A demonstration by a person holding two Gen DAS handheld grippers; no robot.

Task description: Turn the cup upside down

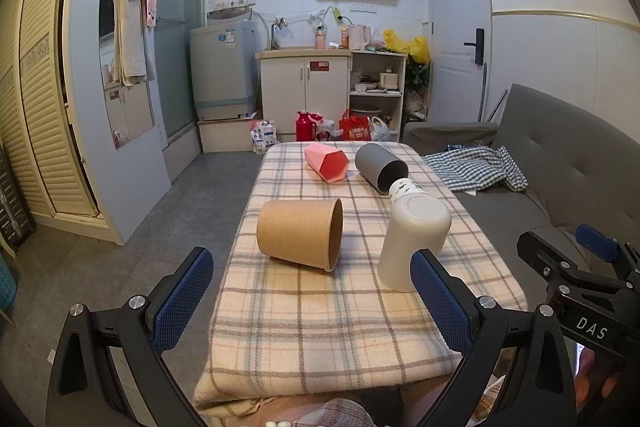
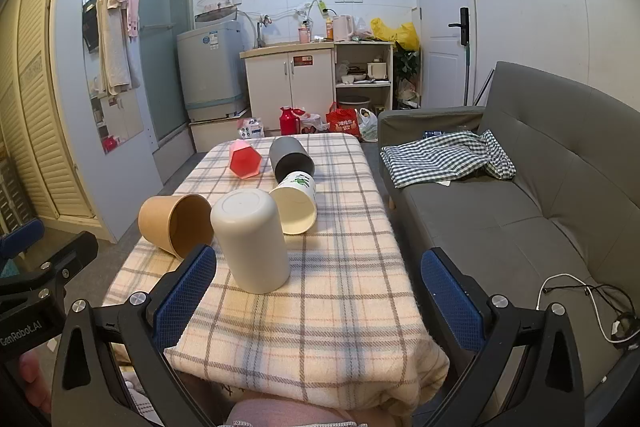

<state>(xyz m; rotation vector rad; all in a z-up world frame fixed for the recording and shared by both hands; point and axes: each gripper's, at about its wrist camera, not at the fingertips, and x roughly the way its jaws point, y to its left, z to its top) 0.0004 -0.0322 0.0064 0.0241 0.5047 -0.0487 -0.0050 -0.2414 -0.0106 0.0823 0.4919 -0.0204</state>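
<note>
A white cup [image 2: 252,239] stands upside down, base up, on the plaid-covered table [image 2: 340,307]; it also shows in the left wrist view [image 1: 412,239]. A brown paper cup [image 1: 300,233] [image 2: 176,223], a pink hexagonal cup [image 1: 326,161] [image 2: 245,159], a grey cup [image 1: 380,167] [image 2: 290,157] and a white printed paper cup [image 2: 296,203] [image 1: 404,187] lie on their sides. My left gripper [image 1: 312,303] is open and empty over the near table edge. My right gripper [image 2: 316,303] is open and empty, just right of the white cup.
A grey sofa [image 2: 520,195] with a checked cloth [image 2: 444,155] stands right of the table. A white cable [image 2: 580,307] lies on the sofa seat. Kitchen cabinets [image 2: 288,83], a washing machine [image 2: 210,67] and bags on the floor are beyond the table.
</note>
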